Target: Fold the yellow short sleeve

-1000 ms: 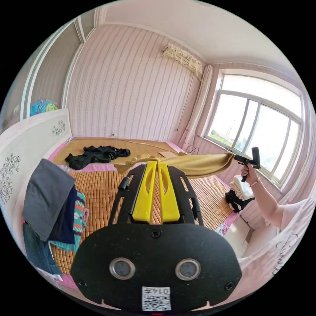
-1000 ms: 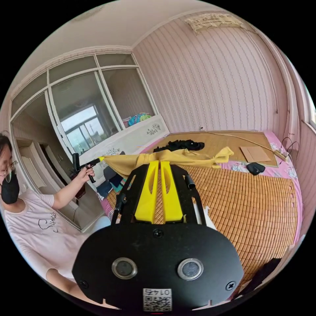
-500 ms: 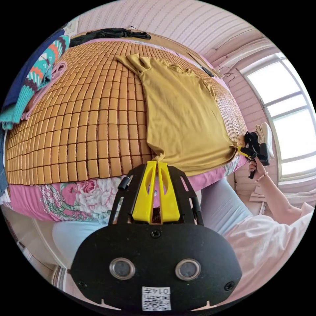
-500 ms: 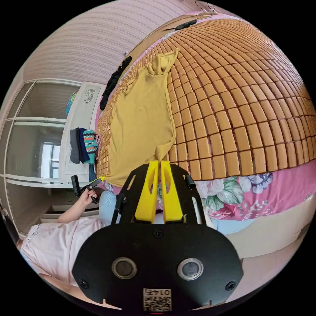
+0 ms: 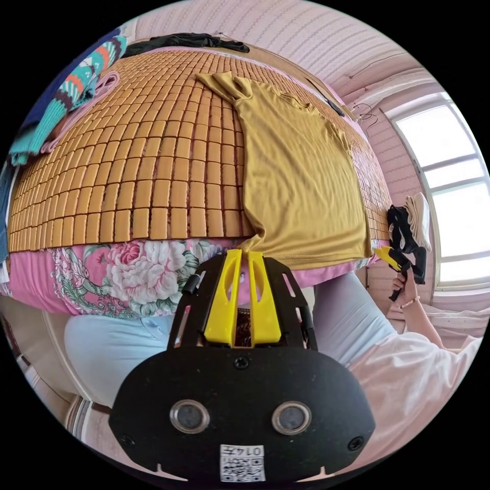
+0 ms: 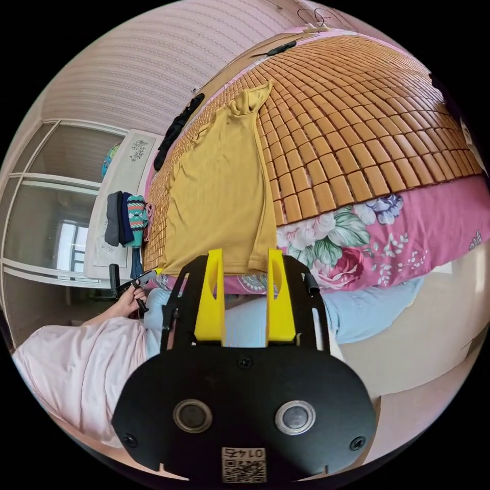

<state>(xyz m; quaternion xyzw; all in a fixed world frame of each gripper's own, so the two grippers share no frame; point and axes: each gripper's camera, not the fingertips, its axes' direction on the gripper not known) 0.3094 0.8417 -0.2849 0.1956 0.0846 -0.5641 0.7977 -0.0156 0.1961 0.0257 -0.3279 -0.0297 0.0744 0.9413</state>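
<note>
Now my yellow short sleeve [image 5: 296, 173] lies spread flat on the bamboo mat [image 5: 138, 168] on the bed, front side down or up I cannot tell, with its bottom hem hanging just over the near edge of the bed where the flowery sheet [image 5: 127, 265] shows. The neck and sleeves point to the far side of the bed. My left tool [image 5: 244, 253] has its jaws almost together, and they sit right at the near left corner of the hem; a small pinch of cloth seems to be between the tips, but I cannot say for sure that both jaws press on it. My right tool [image 6: 245, 255] has its jaws wide apart with nothing in them, and it sits just below the hem near the right corner of the shirt [image 6: 219, 189]. In the left gripper view I can also see that right tool [image 5: 390, 255] held in my hand [image 5: 408, 291] past the right corner of the hem. I think this shirt is light and very soft, so it will flop and slide on the smooth mat. It will not break. I think the best places to take hold are the two hem corners or the two shoulder corners, so the cloth stays flat and does not bunch up when I fold it. A dark pile of clothes [image 5: 184, 41] lies at the far edge of the bed, well apart from the shirt.
</note>
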